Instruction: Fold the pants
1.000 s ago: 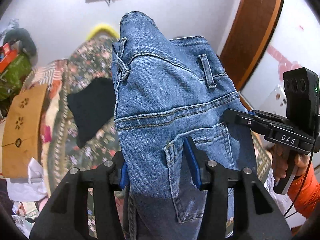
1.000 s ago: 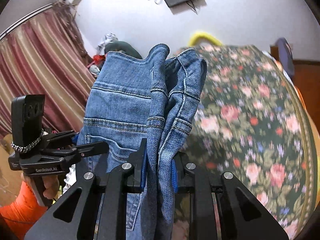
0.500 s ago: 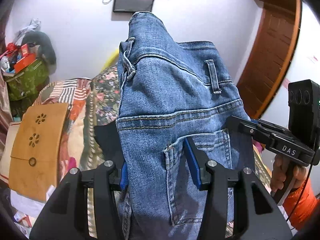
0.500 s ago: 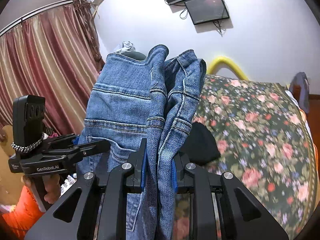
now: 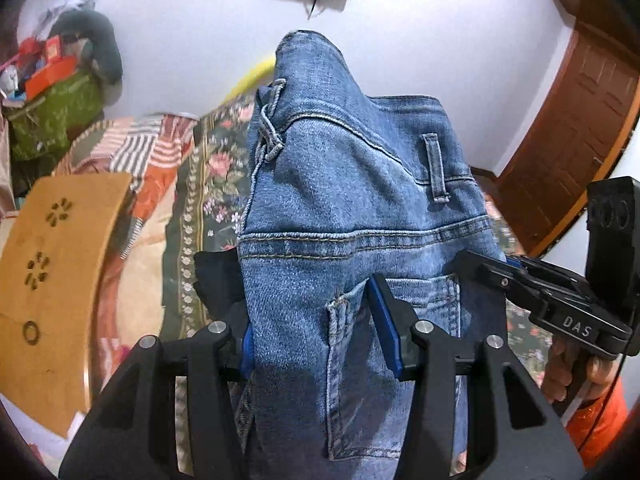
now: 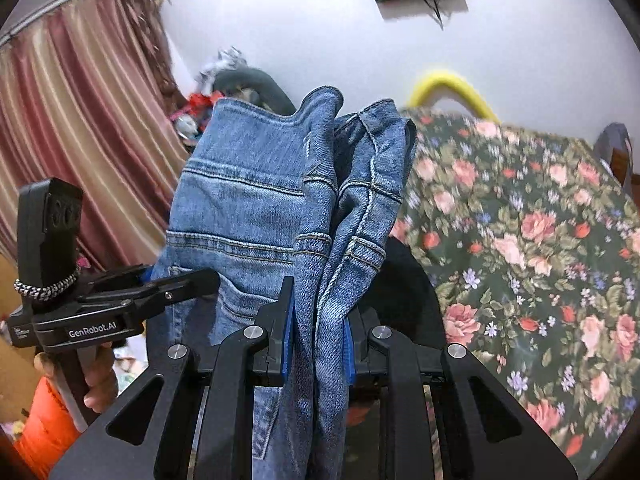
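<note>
Gripping stiff blue denim pants (image 5: 352, 208), left claw (image 5: 316, 320) clamped, right claw (image 6: 318, 328) clamped on bunched waistband.

A home bedroom; floral bedspread (image 6: 520, 232), striped curtains (image 6: 80, 128), wooden door (image 5: 568, 120).

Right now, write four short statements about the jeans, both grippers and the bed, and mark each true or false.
1. Both grippers are clamped on the jeans. True: the left gripper and the right gripper each pinch denim.
2. The jeans lie flat on the bed. False: they are held up above the floral bedspread.
3. A dark garment lies on the bed. True.
4. The bedspread is plain white. False: it is dark green with pink roses.
</note>
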